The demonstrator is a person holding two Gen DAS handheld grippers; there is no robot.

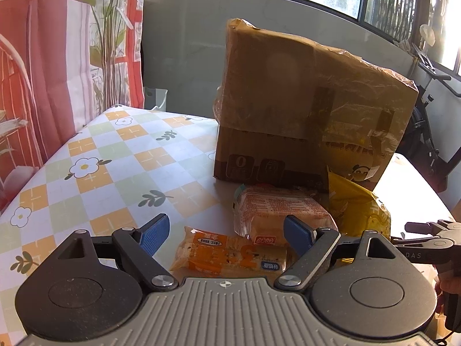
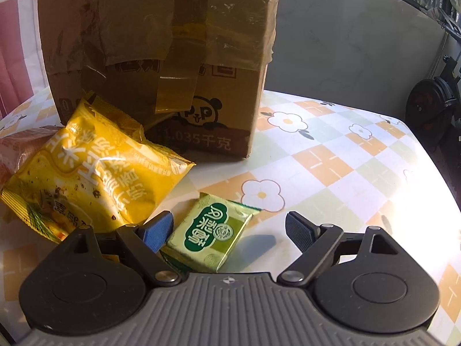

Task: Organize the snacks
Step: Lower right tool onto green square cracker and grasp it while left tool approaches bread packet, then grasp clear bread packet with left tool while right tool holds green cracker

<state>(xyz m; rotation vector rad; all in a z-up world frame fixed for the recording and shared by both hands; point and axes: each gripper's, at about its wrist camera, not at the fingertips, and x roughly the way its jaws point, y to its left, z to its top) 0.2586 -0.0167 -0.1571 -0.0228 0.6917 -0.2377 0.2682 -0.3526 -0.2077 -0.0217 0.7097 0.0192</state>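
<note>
On the table, a flat orange snack packet (image 1: 227, 255) lies between the spread fingers of my left gripper (image 1: 227, 238), which is open; neither blue pad presses on it. Behind it lies a clear-wrapped orange cake packet (image 1: 282, 212), and to the right a yellow bag (image 1: 357, 210). My right gripper (image 2: 229, 230) is open over a small green packet (image 2: 210, 235). That packet lies close to the left pad (image 2: 158, 230) and well apart from the right one. The yellow bag (image 2: 95, 173) lies just left of it. The right gripper (image 1: 432, 239) also shows at the left view's edge.
A tall taped cardboard box (image 1: 302, 101) (image 2: 161, 52) stands right behind the snacks. The table (image 2: 331, 158) has a checked floral cloth and drops off at the right. A red patterned curtain (image 1: 43, 72) hangs at the left, and an exercise bike (image 1: 432, 121) stands beyond the table.
</note>
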